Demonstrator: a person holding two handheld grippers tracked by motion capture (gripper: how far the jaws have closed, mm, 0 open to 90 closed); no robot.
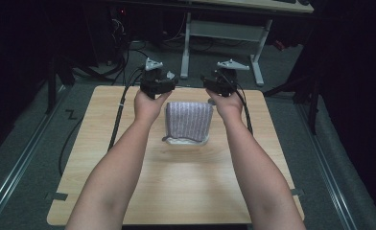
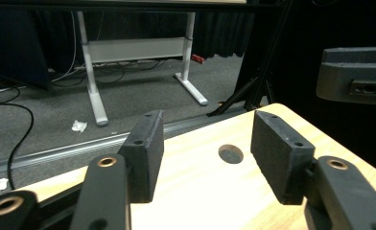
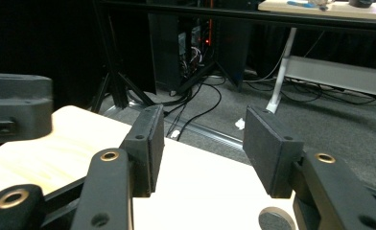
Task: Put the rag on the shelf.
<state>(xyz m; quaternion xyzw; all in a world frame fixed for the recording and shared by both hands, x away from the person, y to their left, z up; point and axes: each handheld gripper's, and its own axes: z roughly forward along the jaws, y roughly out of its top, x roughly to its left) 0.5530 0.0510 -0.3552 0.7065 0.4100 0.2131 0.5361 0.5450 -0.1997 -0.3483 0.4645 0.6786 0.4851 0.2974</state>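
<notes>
both grippers, left (image 1: 163,82) and right (image 1: 214,82), hang at the table's (image 1: 104,167) far edge, jaws apart, holding nothing. the folded cloth (image 1: 188,120) lies between the hands, nearer that edge. could go wrong: a shallow pinch grabs just the top layer and it unfolds.

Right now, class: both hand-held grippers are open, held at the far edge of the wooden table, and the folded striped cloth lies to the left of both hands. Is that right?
Not quite. The folded striped cloth lies between the two hands, not left of them, as the high view shows. The rest stands: the left hand-held gripper and right hand-held gripper are both open, at the far edge of the wooden table.
</notes>
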